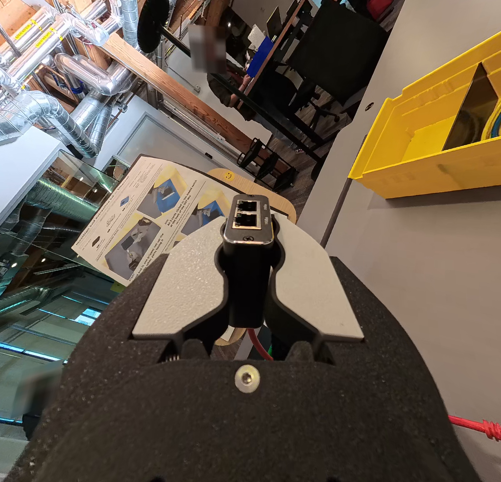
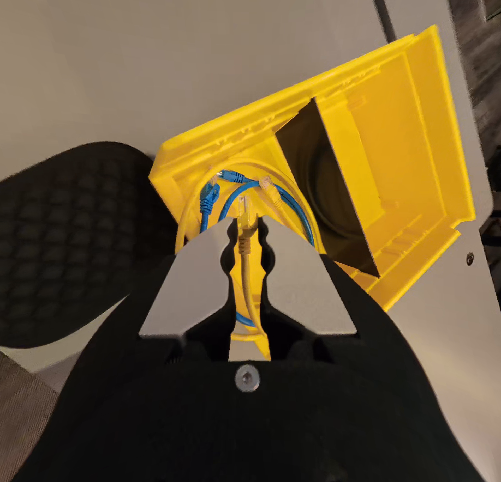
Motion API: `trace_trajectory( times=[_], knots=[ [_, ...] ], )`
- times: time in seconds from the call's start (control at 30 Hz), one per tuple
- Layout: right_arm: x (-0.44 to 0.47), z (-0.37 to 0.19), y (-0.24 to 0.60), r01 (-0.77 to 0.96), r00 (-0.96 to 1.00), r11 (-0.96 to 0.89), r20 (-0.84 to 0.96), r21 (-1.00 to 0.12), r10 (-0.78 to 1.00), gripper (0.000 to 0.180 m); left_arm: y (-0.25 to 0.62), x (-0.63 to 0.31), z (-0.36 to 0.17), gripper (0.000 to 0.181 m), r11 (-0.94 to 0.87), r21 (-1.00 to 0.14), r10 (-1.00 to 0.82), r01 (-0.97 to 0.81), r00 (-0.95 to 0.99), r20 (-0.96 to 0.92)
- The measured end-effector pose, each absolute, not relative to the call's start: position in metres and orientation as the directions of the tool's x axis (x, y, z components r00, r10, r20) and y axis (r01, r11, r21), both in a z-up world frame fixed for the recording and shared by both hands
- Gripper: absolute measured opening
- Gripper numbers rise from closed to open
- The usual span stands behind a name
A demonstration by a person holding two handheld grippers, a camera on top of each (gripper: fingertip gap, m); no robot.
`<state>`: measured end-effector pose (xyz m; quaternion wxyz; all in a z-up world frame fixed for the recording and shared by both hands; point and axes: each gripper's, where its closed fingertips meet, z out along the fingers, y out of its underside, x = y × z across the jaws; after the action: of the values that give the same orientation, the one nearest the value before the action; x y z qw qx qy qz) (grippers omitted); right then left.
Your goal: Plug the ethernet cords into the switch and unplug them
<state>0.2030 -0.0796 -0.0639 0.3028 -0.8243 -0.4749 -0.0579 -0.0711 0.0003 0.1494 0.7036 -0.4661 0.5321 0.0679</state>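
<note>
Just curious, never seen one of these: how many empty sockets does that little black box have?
2, stacked on the end face of the switch pinched in the left gripper: upper socket, lower socket. Its other faces are hidden, so there may be more.

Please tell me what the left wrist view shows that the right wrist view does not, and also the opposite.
Only the left wrist view shows the left gripper shut on the black switch, whose two ports face forward and are empty, a red cord on the table, and a printed instruction sheet. Only the right wrist view shows the right gripper shut on a yellow cord just behind its plug, blue cords coiled in the bin, and a black mesh chair seat. Both show the yellow bin on the grey table.
</note>
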Motion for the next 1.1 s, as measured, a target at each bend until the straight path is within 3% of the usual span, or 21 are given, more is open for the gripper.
trace_trajectory(
  times=[0.07,0.13,0.27,0.43,0.5,0.67,0.83,0.93,0.97,1.0,1.1],
  knots=[
    [0.197,-0.078,-0.078,0.829,0.530,-0.387,0.344,-0.405,0.775,0.016,0.000,-0.070,0.148,0.026,0.556,-0.579,-0.400,-0.596,0.418,-0.815],
    [0.184,-0.090,-0.086,0.798,0.544,-0.436,0.186,-0.416,0.818,0.021,0.000,-0.070,0.147,0.026,0.555,-0.576,-0.400,-0.601,0.414,-0.818],
    [0.174,-0.072,-0.086,0.712,0.569,-0.466,0.042,-0.526,0.822,0.032,0.000,-0.070,0.147,0.026,0.554,-0.583,-0.410,-0.595,0.415,-0.813],
    [0.150,0.014,-0.071,0.583,0.562,-0.236,0.176,-0.777,0.808,0.039,-0.011,-0.062,0.147,0.026,0.575,-0.660,-0.531,-0.483,0.394,-0.750],
    [0.118,0.048,-0.068,0.533,0.535,-0.060,0.281,-0.844,0.797,0.051,-0.022,-0.057,0.150,0.026,0.583,-0.712,-0.607,-0.391,0.372,-0.702],
    [0.013,0.087,-0.072,0.316,0.409,0.288,0.404,-0.904,0.818,0.054,-0.058,-0.051,0.162,0.026,0.553,-0.824,-0.790,-0.122,0.236,-0.565],
    [-0.072,0.093,-0.059,0.045,0.285,0.289,0.290,-0.956,0.914,0.054,-0.087,-0.056,0.178,0.026,0.457,-0.884,-0.889,0.099,0.085,-0.450],
    [-0.100,0.093,-0.048,-0.035,0.246,0.286,0.269,-0.958,0.931,0.047,-0.089,-0.061,0.181,0.026,0.426,-0.894,-0.905,0.142,0.051,-0.423],
    [-0.104,0.094,-0.045,-0.049,0.244,0.297,0.277,-0.954,0.929,0.036,-0.088,-0.062,0.181,0.026,0.423,-0.895,-0.906,0.141,0.051,-0.420],
    [-0.105,0.095,-0.044,-0.055,0.237,0.320,0.299,-0.946,0.925,0.011,-0.085,-0.062,0.180,0.026,0.422,-0.896,-0.907,0.139,0.054,-0.418],
    [-0.094,0.101,-0.028,-0.031,0.291,0.331,0.308,-0.943,0.906,0.006,-0.077,-0.067,0.180,0.028,0.410,-0.902,-0.912,0.134,0.073,-0.404]
  ],
)
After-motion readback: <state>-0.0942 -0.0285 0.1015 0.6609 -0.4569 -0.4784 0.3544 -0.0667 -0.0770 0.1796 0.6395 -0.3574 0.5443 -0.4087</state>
